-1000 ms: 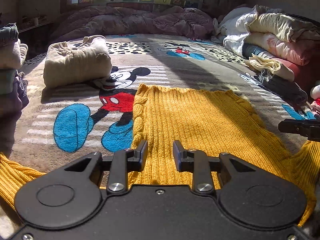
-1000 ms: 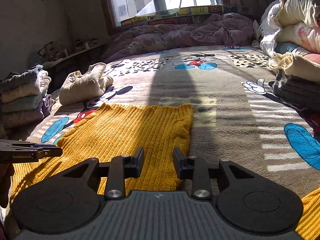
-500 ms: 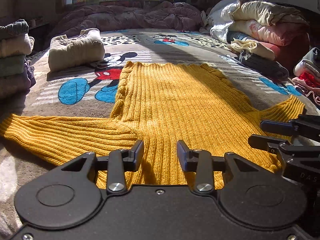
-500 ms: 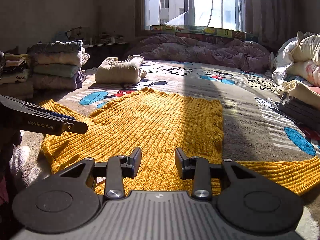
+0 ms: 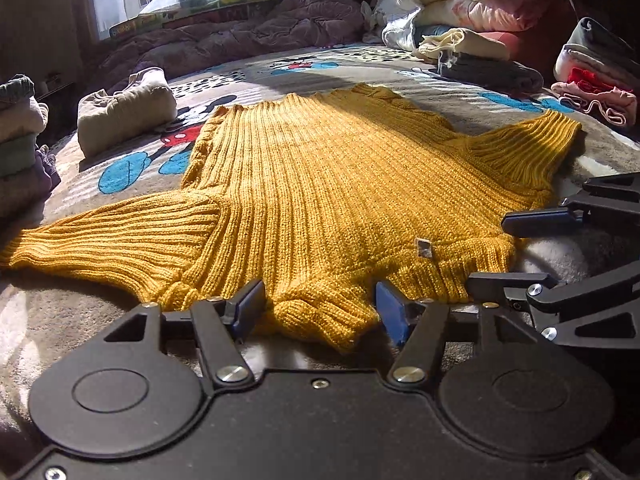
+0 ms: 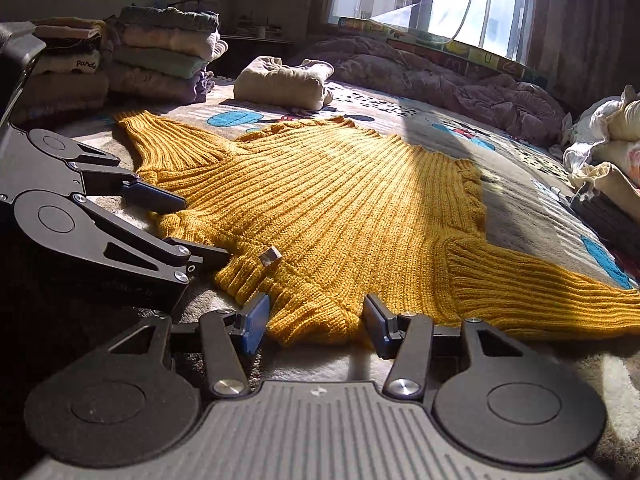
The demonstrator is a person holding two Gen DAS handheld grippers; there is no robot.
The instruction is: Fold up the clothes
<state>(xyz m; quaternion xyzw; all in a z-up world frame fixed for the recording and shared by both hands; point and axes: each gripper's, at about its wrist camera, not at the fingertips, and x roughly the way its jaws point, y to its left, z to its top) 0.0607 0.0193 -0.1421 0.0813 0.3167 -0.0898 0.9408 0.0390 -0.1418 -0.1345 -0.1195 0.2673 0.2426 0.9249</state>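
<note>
Both tools are spread wide, gripping nothing. The left gripper (image 5: pixel 320 308) and right gripper (image 6: pixel 316 322) each straddle a bunched bit of collar at the near edge of the yellow sweater (image 5: pixel 320 168), which lies flat on the blanket (image 5: pixel 360 68), sleeves out. Close low on both knit layers, evenly, before lifting toward the far hem.

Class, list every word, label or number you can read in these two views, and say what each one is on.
"panda": folded cream garment in the left stack.
"U": one clear letter on the colourful window-sill strip; other letters there are blurred.
Sweater's small tag: no readable text.
</note>
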